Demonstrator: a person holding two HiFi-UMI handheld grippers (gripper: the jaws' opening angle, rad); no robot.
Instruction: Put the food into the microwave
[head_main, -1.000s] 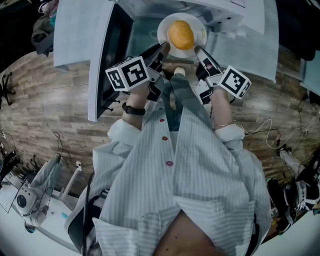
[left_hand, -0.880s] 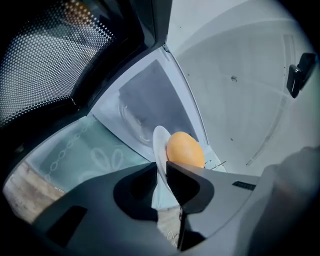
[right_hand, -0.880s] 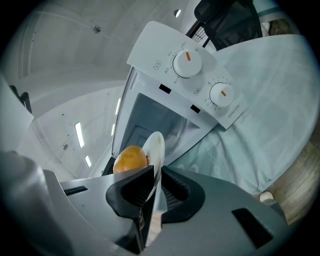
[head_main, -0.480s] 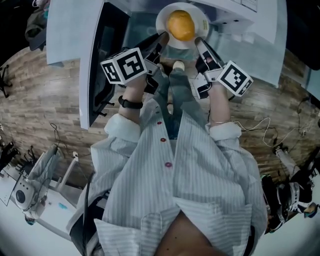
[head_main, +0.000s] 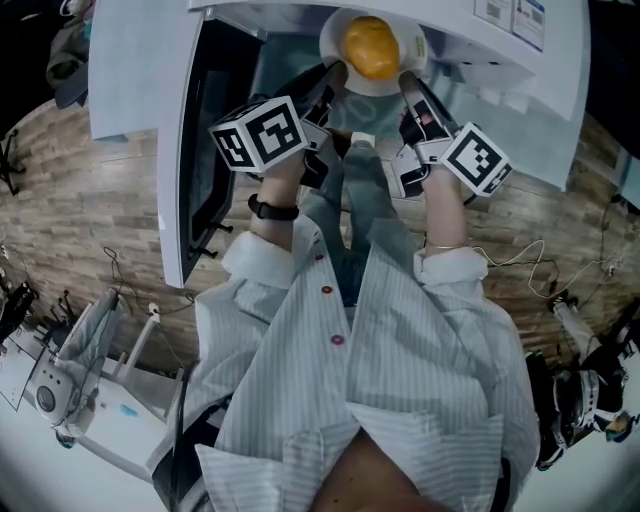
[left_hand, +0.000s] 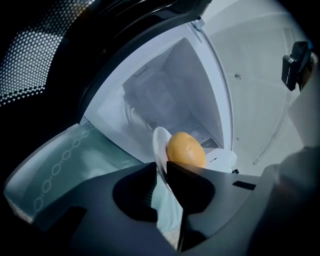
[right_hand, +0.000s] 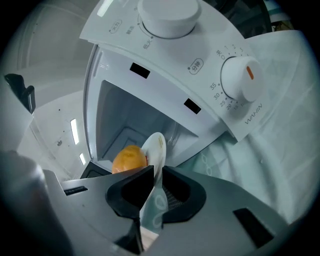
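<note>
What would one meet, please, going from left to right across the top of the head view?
microwave door → left claw → orange food on the plate → right claw

The head view looks steeply down on the left gripper (head_main: 332, 72) and right gripper (head_main: 405, 82); their close views share the plate (left_hand: 160, 142) and microwave (right_hand: 150, 55).

Gloss against matt, hard against soft

The round white plate (head_main: 329, 42) looks glazed and glossy, like ceramic; the orange-yellow bun (head_main: 370, 48) on it is matt and smooth-skinned. The white box-shaped microwave (right_hand: 165, 60) has a smooth, faintly shiny casing. The pale green patterned cloth (right_hand: 250, 155) is soft and creased; the brown plank floor (head_main: 90, 210) shows wood grain.
</note>
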